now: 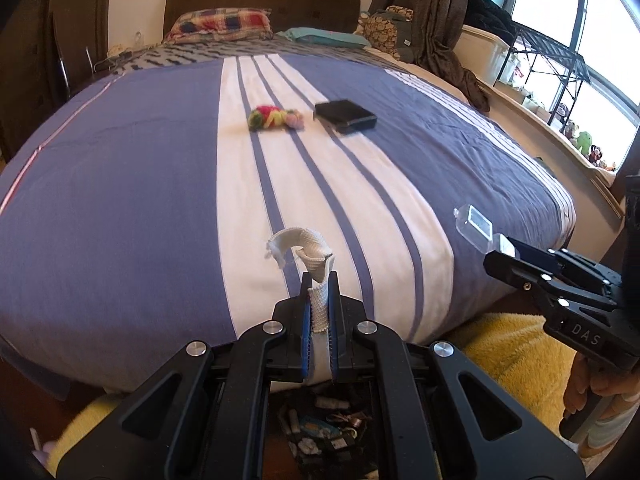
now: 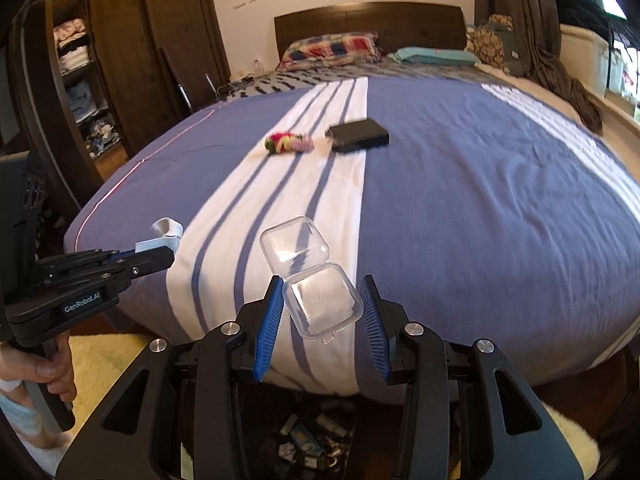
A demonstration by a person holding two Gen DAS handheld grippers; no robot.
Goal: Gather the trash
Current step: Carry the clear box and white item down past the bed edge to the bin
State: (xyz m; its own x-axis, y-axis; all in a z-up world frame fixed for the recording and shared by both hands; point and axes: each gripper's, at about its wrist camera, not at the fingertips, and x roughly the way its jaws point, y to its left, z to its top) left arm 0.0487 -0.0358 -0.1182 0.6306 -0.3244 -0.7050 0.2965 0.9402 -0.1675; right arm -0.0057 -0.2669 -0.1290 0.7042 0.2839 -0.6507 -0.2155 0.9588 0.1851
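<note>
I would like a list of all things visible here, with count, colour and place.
foam strip: one, white, shut in left gripper.
plastic case: one, clear, lid open, between right gripper's pads.
knit toy: one, multicoloured, mid-bed.
box: one, black, mid-bed beside toy.
bed cover: one, blue with white stripes.
pillows: two, one plaid, one teal, by headboard.
bin: one, dark, holding scraps, on floor below grippers.
rug: one, yellow, at bed's foot.
left gripper: one, black, blue pads.
right gripper: one, black, blue pads.
hands: two, on the handles.
</note>
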